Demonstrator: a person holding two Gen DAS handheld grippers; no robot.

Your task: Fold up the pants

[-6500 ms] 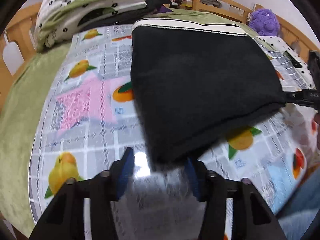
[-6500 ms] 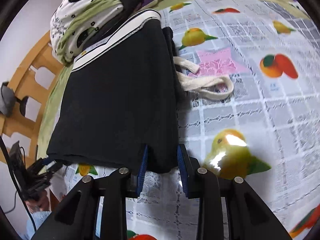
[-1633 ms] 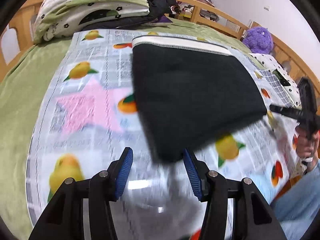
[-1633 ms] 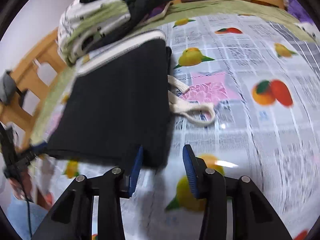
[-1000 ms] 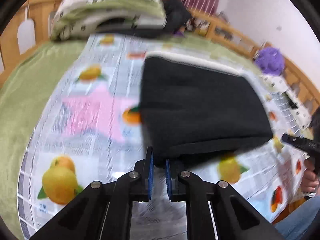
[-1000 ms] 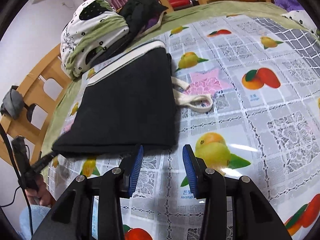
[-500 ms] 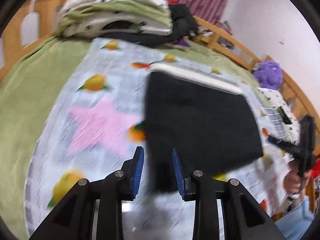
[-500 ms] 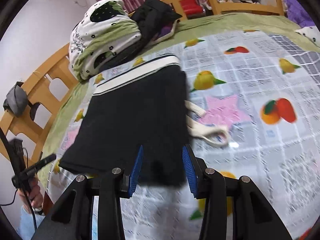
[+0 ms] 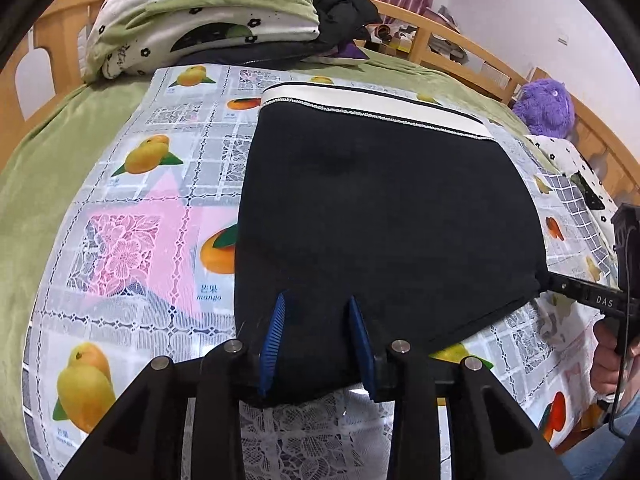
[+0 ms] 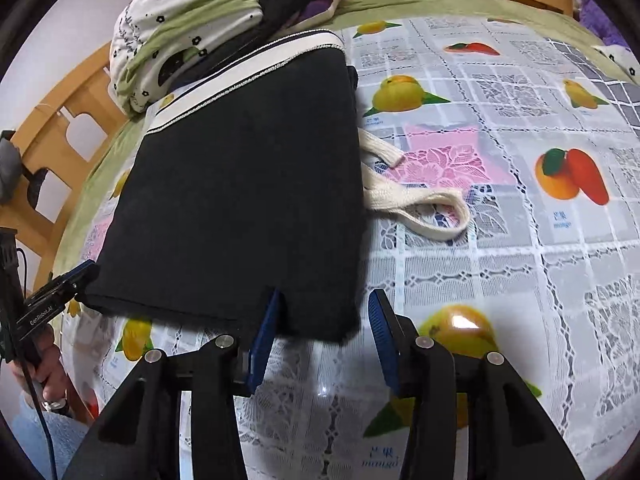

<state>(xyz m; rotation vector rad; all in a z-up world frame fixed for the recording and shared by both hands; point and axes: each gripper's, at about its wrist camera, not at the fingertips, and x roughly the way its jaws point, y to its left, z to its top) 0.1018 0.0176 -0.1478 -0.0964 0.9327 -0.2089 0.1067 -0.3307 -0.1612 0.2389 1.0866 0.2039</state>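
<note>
We see the folded black pants [image 9: 384, 216] lying on the fruit-print tablecloth [image 9: 132, 216]. Our left claw [image 9: 316, 320] and right claw [image 10: 324, 316] straddle its 2 near corners, fingers apart.

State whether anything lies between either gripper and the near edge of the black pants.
Nothing visible does. The left gripper and the right gripper, both open, already straddle the near edge of the pants.
</note>
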